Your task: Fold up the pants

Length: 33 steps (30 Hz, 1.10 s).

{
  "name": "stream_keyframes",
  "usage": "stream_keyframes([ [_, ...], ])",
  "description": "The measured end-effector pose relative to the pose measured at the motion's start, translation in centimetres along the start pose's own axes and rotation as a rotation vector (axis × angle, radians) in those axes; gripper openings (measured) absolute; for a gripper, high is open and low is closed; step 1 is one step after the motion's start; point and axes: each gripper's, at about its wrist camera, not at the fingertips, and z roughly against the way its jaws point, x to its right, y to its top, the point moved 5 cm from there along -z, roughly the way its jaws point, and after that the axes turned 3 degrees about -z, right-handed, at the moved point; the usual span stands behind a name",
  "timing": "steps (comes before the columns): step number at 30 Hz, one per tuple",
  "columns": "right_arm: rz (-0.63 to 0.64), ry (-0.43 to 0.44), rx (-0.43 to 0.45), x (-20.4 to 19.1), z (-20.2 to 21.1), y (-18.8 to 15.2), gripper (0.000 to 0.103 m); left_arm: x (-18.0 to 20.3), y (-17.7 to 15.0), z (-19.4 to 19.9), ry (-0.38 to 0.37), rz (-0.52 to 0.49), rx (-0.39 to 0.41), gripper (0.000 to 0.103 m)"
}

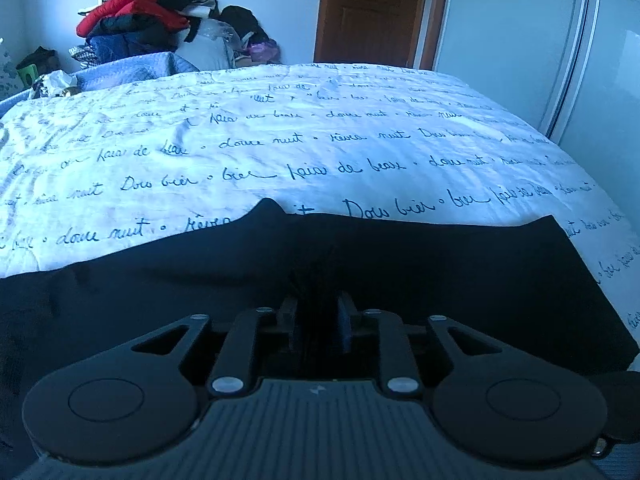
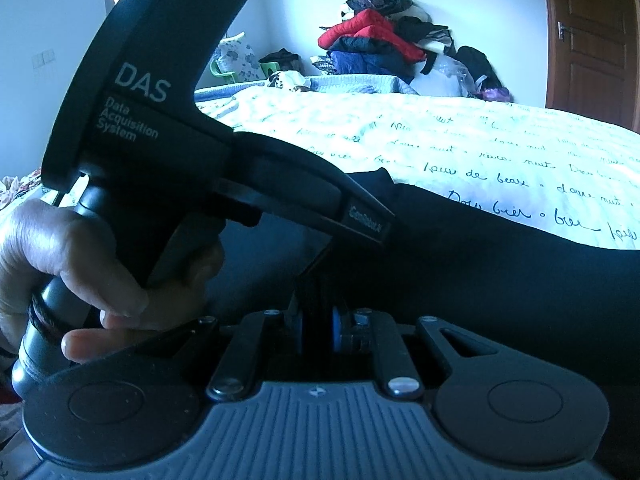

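White bedding [image 1: 280, 128] printed with dark cursive script covers a wide bed, with a wooden door [image 1: 372, 8] and a pale wardrobe [image 1: 520, 40] behind it. At the far corner a heap of clothes [image 1: 140, 16], red and dark, is stacked against the wall.

Black pants [image 1: 400, 264] lie across the near edge of the bed, spreading to both sides, their far edge rising in a small peak left of centre.

Seen from its own camera, the left gripper [image 1: 318, 320] has its jaws drawn close together, with a bunched ridge of the black cloth pinched between them.

From the right wrist view, the right gripper [image 2: 318, 330] likewise has its jaws nearly together, blue pads [image 2: 337, 330] showing, and a fold of the pants stands clamped between them. In that view the left gripper's body, marked "DAS", fills the left side, just beside the right gripper, with its nose angled down toward the cloth. A hand [image 2: 68, 264] wraps its handle, with a dark cord around the wrist.
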Motion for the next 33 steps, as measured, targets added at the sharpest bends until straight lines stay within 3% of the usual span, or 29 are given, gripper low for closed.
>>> stream_keyframes([
  [6,0.002,0.005,-0.010,0.1,0.0,0.1,0.019,-0.6,0.1,0.4,0.030,-0.002,0.013,0.033],
  [10,0.009,0.017,-0.012,-0.1,0.3,0.1,0.042,-1.0,0.2,0.8,0.052,0.002,0.019,0.032],
  [15,0.017,0.011,0.016,-0.4,2.1,0.4,0.043,-1.8,0.1,1.3,0.086,0.001,0.025,0.033],
  [21,-0.070,-0.006,0.107,2.2,5.0,2.1,0.043,-2.6,-0.5,1.7,0.092,0.028,0.013,0.034],
  [28,-0.104,-0.111,-0.018,4.8,2.6,0.0,0.043,-2.6,-2.0,1.8,0.117,0.026,-0.003,0.039],
  [33,-0.037,-0.143,-0.019,3.5,2.9,-0.7,0.043,-2.6,-2.0,2.1,0.114,0.037,-0.001,0.041],
])
